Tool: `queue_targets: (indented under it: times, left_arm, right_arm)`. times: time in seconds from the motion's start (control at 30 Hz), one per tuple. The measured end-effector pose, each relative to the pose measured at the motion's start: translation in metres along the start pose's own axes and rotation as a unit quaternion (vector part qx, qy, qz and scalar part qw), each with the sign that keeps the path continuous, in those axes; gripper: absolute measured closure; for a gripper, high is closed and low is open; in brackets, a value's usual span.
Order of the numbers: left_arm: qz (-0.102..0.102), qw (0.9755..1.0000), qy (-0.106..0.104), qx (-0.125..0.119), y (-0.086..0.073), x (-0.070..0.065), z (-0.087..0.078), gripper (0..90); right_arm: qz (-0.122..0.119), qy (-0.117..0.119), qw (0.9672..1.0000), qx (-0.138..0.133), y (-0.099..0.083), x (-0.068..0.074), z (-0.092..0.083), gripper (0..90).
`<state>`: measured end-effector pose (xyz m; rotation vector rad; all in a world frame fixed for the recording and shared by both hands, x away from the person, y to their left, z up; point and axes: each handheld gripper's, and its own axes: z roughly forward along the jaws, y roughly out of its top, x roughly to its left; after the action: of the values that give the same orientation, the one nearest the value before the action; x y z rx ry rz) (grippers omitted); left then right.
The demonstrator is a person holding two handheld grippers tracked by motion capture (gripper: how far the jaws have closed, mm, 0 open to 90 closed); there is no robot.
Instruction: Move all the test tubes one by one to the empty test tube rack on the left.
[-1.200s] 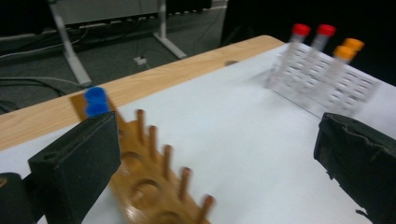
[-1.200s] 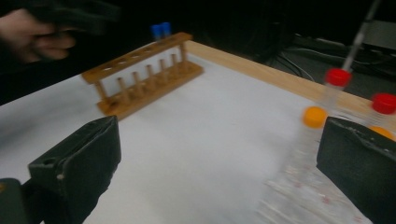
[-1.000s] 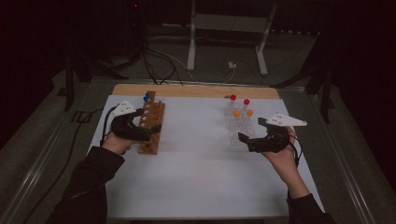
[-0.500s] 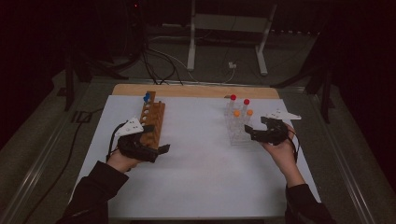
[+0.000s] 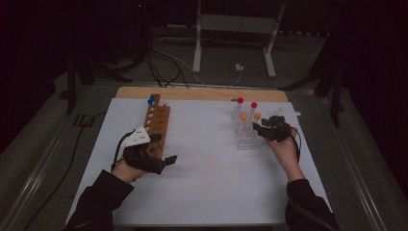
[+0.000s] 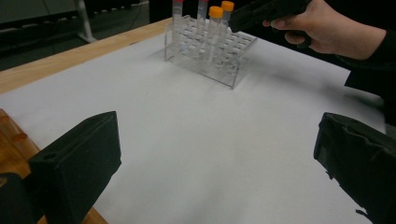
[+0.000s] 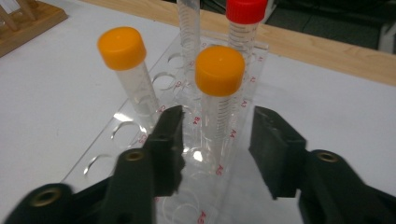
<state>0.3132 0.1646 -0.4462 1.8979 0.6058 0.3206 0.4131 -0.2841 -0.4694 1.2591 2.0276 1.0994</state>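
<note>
White-covered table (image 5: 202, 192) in a dark room. An orange-capped tube (image 7: 218, 100) stands upright in the clear rack (image 5: 244, 140) at the table's right, between the closing, not yet touching jaws of the right claw (image 7: 215, 140). Left claw (image 6: 210, 158), jaws wide apart, lies beside the wooden rack (image 5: 158, 122).

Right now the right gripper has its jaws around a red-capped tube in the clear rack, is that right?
Not quite: the right gripper has its jaws around an orange-capped tube in the clear rack, as the right gripper view shows. The red-capped tube stands farther back.
</note>
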Motion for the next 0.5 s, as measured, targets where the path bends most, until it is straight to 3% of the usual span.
queue_targets:
  times: [0.37,0.4,0.5]
  left_arm:
    - [-0.002,1.0,0.002,-0.002,-0.0005,0.0021,-0.0009,1.6]
    - [-0.003,1.0,0.002,-0.003,-0.0005,0.0022,-0.0009,1.5]
    - [-0.002,1.0,0.002,-0.001,-0.0007,0.002,-0.0004,1.6]
  right_arm:
    - [-0.002,-0.002,1.0,0.007,0.0018,-0.0024,0.0088,68.6]
    - [-0.006,-0.003,0.9999,0.009,0.0024,-0.002,0.0085,74.1]
    - [-0.011,-0.001,0.9999,0.011,0.0048,0.0007,0.0073,74.2]
